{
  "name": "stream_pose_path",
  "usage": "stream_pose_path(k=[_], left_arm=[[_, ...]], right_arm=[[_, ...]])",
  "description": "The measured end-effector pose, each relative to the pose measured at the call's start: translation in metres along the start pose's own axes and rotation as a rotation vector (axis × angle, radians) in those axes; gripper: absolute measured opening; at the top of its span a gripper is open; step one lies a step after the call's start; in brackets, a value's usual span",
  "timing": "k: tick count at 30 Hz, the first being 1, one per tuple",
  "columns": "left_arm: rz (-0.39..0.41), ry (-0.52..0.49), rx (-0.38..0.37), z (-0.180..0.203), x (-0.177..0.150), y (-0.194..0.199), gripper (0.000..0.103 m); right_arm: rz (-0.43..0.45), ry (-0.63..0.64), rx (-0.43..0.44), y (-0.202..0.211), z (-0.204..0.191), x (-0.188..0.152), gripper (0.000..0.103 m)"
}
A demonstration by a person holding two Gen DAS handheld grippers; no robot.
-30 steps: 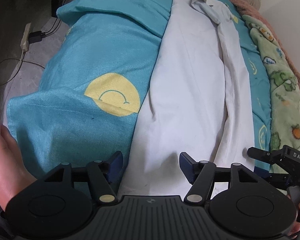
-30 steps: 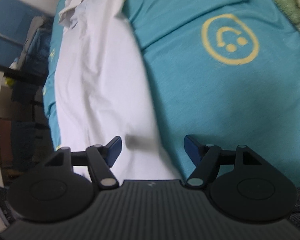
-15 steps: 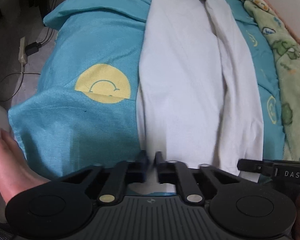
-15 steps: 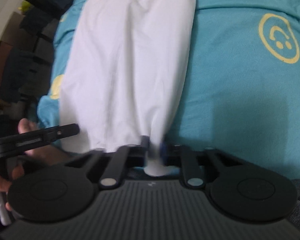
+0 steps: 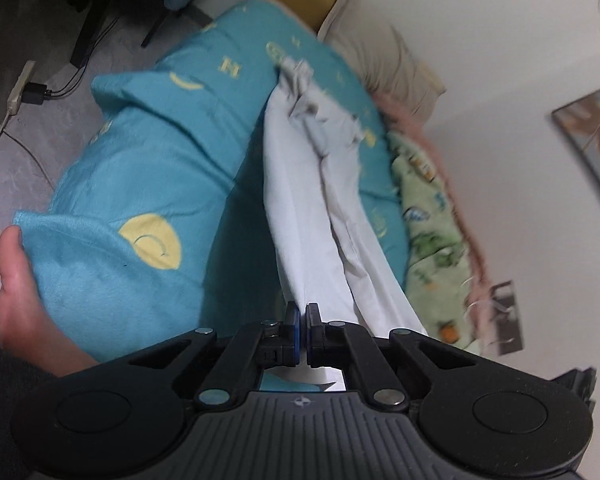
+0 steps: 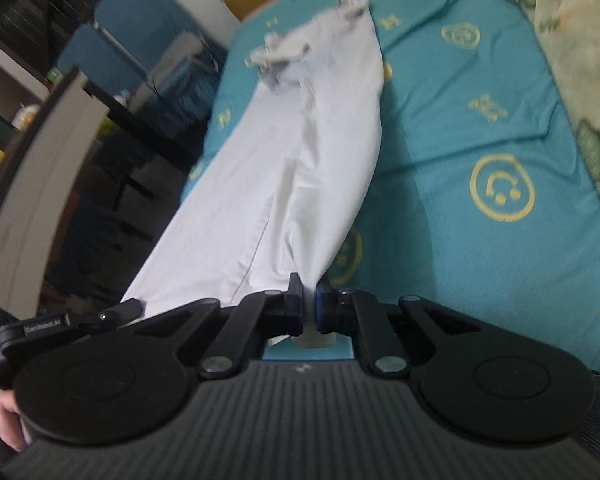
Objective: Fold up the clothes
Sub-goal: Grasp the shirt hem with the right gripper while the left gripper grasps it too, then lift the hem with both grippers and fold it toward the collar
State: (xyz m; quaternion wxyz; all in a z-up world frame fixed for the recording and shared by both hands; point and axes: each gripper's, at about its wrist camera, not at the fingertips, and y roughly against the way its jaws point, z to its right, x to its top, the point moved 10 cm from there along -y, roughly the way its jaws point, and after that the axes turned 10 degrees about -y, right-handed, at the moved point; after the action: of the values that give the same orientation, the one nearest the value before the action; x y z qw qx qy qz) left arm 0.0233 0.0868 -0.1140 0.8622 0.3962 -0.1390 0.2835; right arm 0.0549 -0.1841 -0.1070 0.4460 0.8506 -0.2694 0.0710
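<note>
A long white garment (image 5: 312,208) lies lengthwise on a teal bedspread (image 5: 148,184) printed with yellow smiley faces. It also shows in the right wrist view (image 6: 300,152), with its crumpled far end (image 6: 284,60) near the head of the bed. My left gripper (image 5: 302,316) is shut on the near left corner of the garment. My right gripper (image 6: 309,296) is shut on the near right corner. Both hold the near edge lifted above the bed, so the cloth hangs in a taut slope. The left gripper (image 6: 76,320) shows at the left of the right wrist view.
A green patterned blanket (image 5: 432,232) lies along the wall side of the bed, and a beige pillow (image 5: 388,68) at its head. A power strip and cables (image 5: 24,92) lie on the grey floor. A blue chair (image 6: 140,36) and desk stand beside the bed.
Both grippers went from open to shut on the garment's near corners, then rose, lifting the near edge off the bed. The views now tilt up toward the head of the bed.
</note>
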Motion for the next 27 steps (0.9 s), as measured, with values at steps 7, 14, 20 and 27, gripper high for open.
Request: stream_pose_path(k=[7,14,20,27], left_arm=[[0.005,-0.013,-0.008,0.032,-0.026,0.035,0.002],[-0.049,-0.029,-0.024,0.033,-0.080,0.052,0.002],[-0.049,-0.049,-0.004,0.041,-0.063,0.042,0.002],[0.024,-0.113,0.028,0.066,0.020,0.004,0.002]], right_arm=[[0.086,-0.008,0.068,0.052,0.012,-0.022,0.008],[0.124,-0.067,0.150,0.073,0.043,-0.076,0.008],[0.140,-0.072,0.181,0.073,0.026,-0.061,0.008],[0.190,-0.164,0.189,0.047,0.011,0.021,0.008]])
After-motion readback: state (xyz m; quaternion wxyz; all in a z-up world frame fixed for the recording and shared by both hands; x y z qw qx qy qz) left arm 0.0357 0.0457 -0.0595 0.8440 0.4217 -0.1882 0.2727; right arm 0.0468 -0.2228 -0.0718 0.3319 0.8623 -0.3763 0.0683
